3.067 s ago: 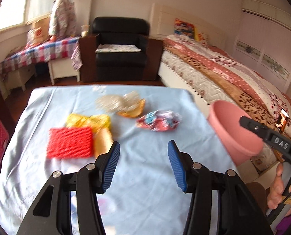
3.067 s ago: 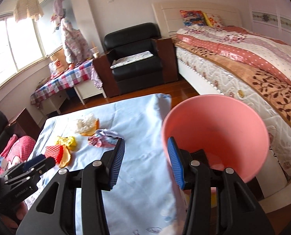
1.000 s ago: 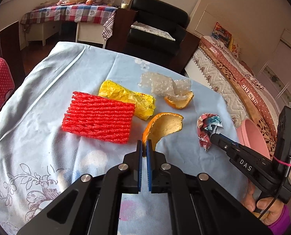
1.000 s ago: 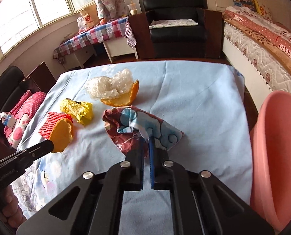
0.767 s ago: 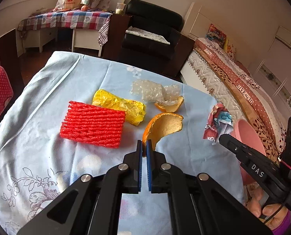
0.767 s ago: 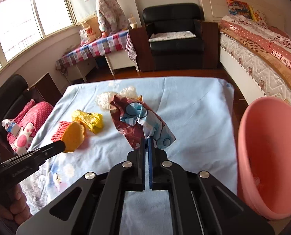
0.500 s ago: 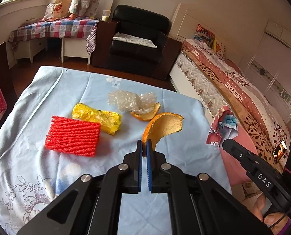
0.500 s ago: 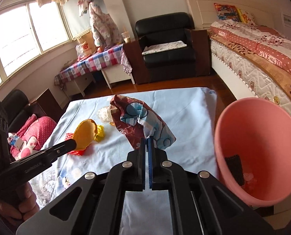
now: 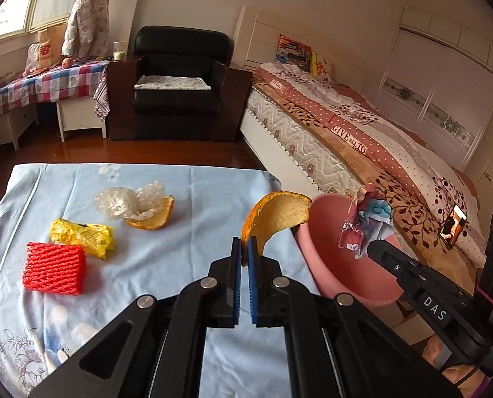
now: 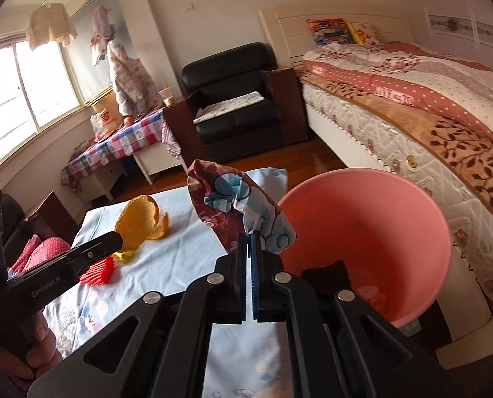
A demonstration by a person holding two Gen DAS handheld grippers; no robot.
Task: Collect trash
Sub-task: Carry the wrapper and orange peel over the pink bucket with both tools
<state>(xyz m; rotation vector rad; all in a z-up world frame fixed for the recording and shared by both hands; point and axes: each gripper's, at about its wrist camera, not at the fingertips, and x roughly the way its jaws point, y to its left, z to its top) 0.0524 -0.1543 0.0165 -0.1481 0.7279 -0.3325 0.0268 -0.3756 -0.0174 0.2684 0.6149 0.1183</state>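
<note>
A bedroom, with a table under a pale blue cloth (image 9: 166, 199) in the foreground serving as the reference for everything else. Nearest the camera in the left wrist view, the left gripper (image 9: 244, 248) has its blue-padded jaws pressed together on the lower edge of a curved orange peel (image 9: 276, 212), which stands clear above the cloth near the table's right edge. Just off that edge sits the pink bucket (image 9: 332, 265), its mouth tilted toward the table; something dark lies in its bottom. The right gripper (image 10: 249, 242) is likewise clamped tight, pinching a crumpled maroon and blue wrapper (image 10: 236, 205) that hangs in the air at the bucket's near rim. On the cloth, toward the table's left side, lie a red foam net (image 9: 53, 268) and, just beyond it and touching, a crumpled yellow wrapper (image 9: 83, 237). Farther in are a wad of clear bubble plastic (image 9: 126, 200) and a second orange peel (image 9: 153, 217) tucked against it. Beyond the table's far edge stands a black armchair (image 9: 180, 89), to its left a side table with a checked cloth (image 9: 47, 83), and to the right of the bucket a bed (image 9: 379, 139) with a patterned quilt.
</note>
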